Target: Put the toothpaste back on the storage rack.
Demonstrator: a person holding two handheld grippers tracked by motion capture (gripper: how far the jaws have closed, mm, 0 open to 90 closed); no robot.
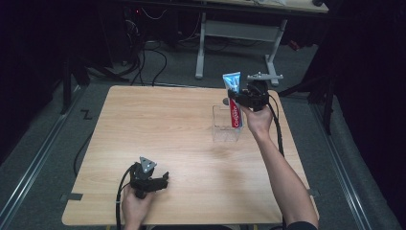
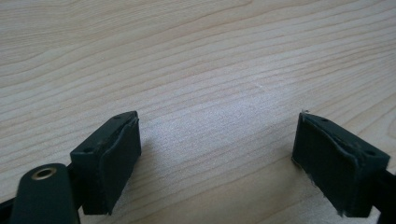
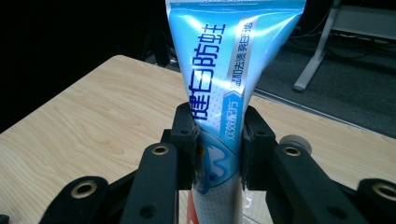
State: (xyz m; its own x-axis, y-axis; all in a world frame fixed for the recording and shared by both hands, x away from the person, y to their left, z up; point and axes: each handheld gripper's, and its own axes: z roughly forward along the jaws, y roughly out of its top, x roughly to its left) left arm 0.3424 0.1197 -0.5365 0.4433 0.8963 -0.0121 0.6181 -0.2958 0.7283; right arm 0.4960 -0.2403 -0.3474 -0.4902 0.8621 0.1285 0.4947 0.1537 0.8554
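Clear plastic box already received the toothpaste tube's lower end; right gripper clamped it upright, release pending, while left gripper rested open.

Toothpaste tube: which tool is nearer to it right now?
Right. The right tool is shut on the toothpaste tube, holding it upright in the clear container. The left tool sits open at the table's near edge, far away.
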